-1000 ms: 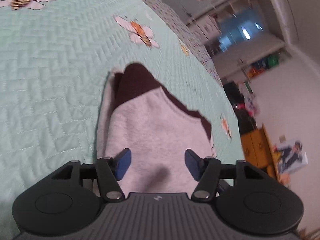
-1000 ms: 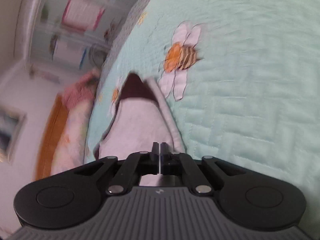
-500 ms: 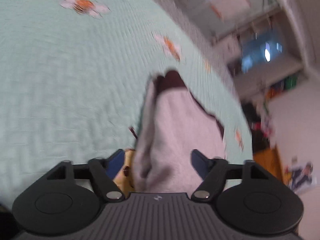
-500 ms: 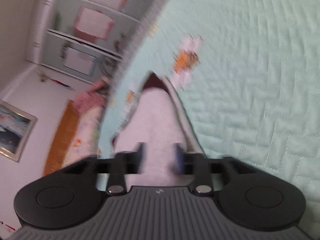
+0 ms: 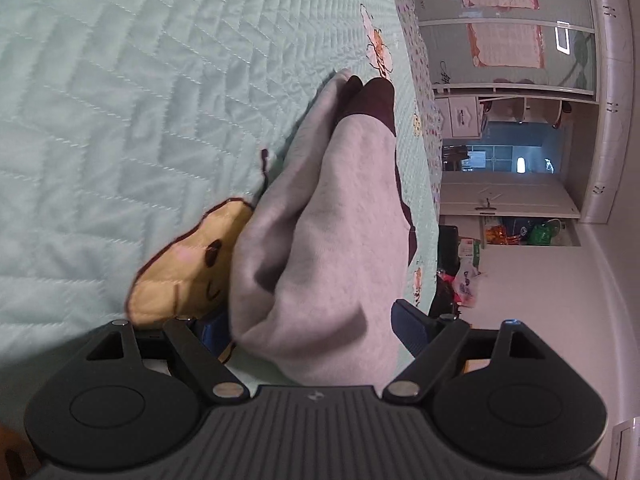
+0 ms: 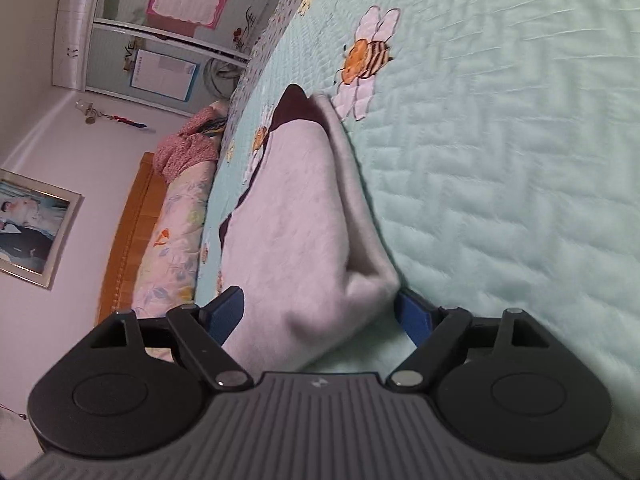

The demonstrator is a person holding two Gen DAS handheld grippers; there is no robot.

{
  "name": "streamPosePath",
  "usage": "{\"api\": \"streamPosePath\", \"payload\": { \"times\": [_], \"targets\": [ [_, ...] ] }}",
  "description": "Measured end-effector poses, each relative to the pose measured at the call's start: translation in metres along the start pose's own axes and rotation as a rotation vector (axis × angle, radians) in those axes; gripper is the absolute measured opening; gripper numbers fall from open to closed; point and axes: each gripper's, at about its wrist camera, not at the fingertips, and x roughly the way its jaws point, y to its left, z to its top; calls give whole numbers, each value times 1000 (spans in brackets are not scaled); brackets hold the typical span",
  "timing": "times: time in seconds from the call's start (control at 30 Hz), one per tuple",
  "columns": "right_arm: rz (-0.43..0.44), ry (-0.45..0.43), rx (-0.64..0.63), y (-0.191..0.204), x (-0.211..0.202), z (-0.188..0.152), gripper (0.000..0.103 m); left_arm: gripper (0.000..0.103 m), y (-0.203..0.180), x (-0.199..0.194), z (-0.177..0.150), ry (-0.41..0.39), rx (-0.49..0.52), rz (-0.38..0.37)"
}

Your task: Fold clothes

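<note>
Two wrist views of a grey garment [image 5: 320, 240] lying on a pale green quilted bedspread [image 5: 120, 100], which serves here as the landmark. The garment is gathered into a long, narrow, bunched strip with dark brown trim [image 5: 372, 98] at its far end. Its long axis runs straight away from both tools, from the near edge of the bedspread toward the far side, where an appliqué bee [image 6: 364, 58] sits just beyond and beside the dark tip. A yellow patch with a cartoon face [image 5: 188, 264] shows at the garment's near left side, lying against the bedspread.

Left gripper [image 5: 308, 330]: jaws spread wide, the near end of the garment lying between the blue pads [image 5: 410, 326] without being pinched. Right gripper [image 6: 320, 312]: jaws opening, also astride the near end of the garment [image 6: 304, 232]; its pads [image 6: 226, 310] stand clear of the cloth or only brush it, and no pinch is visible.

Both tools sit at the same near end, side by side, neither clearly closer to the cloth. The strip appears released and resting on the bedspread. Since the far, brown-trimmed end lies well away along the axis, a further fold would probably call for either a fresh grip on the near end, carried forward over the length, or a reach toward the far tip.
</note>
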Motion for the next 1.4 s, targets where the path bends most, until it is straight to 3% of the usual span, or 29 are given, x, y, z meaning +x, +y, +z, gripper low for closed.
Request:
{"api": "streamPosePath", "payload": {
  "times": [0.17,0.2,0.27,0.3,0.33,0.4,0.5,0.53,0.6,0.63,0.7,0.83,0.93,1.0,1.07,1.1,1.13,1.2,1.27,1.3,1.33,1.37,1.4],
  "targets": [
    [5,40,-1,5,19,14,83,87,-10,18,12,32,-17,-27],
    [1,41,4,7,21,15,80,82,-11,18,13,39,-4,-27],
    [-33,37,7,8,22,15,60,54,-12,16,17,48,19,-13],
    [-51,32,12,7,21,13,42,44,-10,14,20,54,18,-9],
    [-50,21,38,5,18,11,33,39,-13,7,22,52,30,-19],
    [-8,-12,105,7,7,3,27,38,-19,-6,27,48,53,-38],
    [60,-17,118,30,-11,-20,26,38,-32,-29,37,59,122,-79],
    [68,-13,118,36,-16,-29,26,39,-34,-34,40,75,165,-63],
    [52,8,138,31,-19,-42,26,42,-16,-28,45,130,141,25],
    [-7,17,127,25,-16,-46,26,48,-7,-25,48,156,129,67],
    [-130,32,81,12,-8,-53,32,51,14,-26,50,164,77,67],
    [-101,-30,123,15,-30,-58,48,51,3,-58,58,62,184,88],
    [-109,-111,56,35,-57,-56,50,50,-17,-96,59,-62,257,182],
    [-63,-120,-48,59,-64,-57,49,49,-47,-94,45,-14,357,121],
    [-7,-76,-129,86,-52,-62,36,46,-74,-80,32,42,440,62],
    [20,-47,-161,101,-41,-64,20,46,-86,-68,25,75,474,34],
    [46,-18,-187,113,-28,-69,13,44,-98,-55,18,107,508,5],
    [88,29,-205,125,-4,-78,13,36,-108,-26,13,166,530,-19],
    [91,76,-137,108,21,-80,13,18,-77,10,20,197,515,109],
    [78,91,-77,89,32,-81,12,4,-62,28,23,212,504,167],
    [60,101,-7,65,42,-83,0,4,-47,30,31,221,436,120],
    [42,111,64,41,53,-85,0,4,-32,32,39,230,369,73],
    [77,99,110,26,54,-85,0,4,-18,34,46,238,306,28]
  ]
}}
